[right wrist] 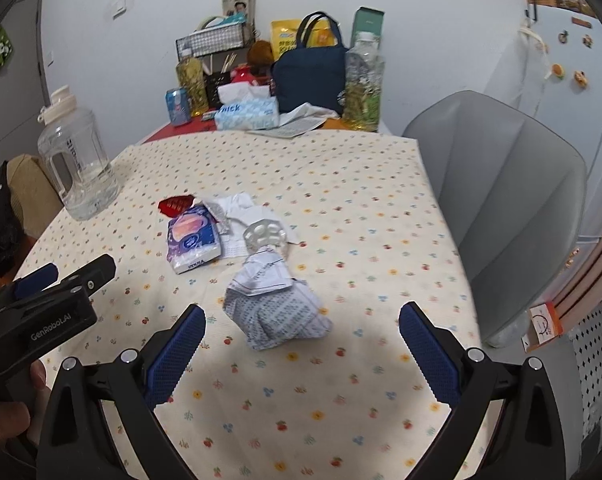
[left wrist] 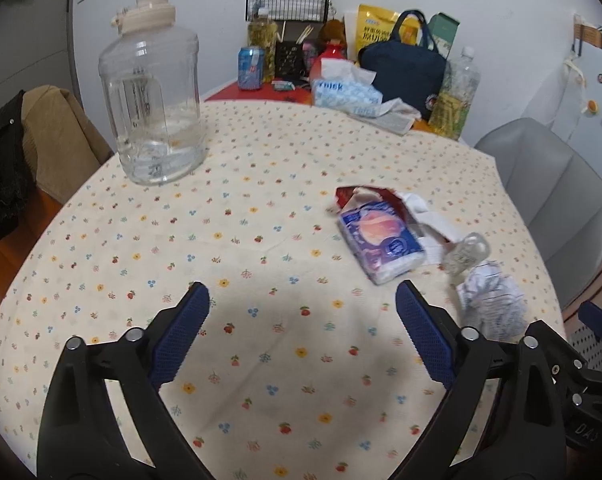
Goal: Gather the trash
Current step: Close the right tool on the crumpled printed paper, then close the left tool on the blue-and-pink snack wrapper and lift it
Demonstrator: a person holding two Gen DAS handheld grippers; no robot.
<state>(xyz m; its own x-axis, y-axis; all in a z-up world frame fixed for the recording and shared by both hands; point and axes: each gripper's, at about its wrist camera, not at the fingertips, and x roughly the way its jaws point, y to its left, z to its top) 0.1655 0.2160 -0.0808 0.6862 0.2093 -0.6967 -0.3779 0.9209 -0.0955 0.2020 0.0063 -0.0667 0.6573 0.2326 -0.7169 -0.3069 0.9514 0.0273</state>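
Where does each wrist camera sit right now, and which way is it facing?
Left wrist: on the left claw, open, low over the floral tablecloth, facing the wall; right claw at its right edge.
Right wrist: on the right claw, open, aimed at the crumpled paper; left claw and a hand at left.
Shared: tissue pack, water jug, grey chair.

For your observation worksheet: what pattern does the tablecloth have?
The tablecloth is cream with small scattered flowers and fruit in red, yellow and blue; clearest in the right wrist view.
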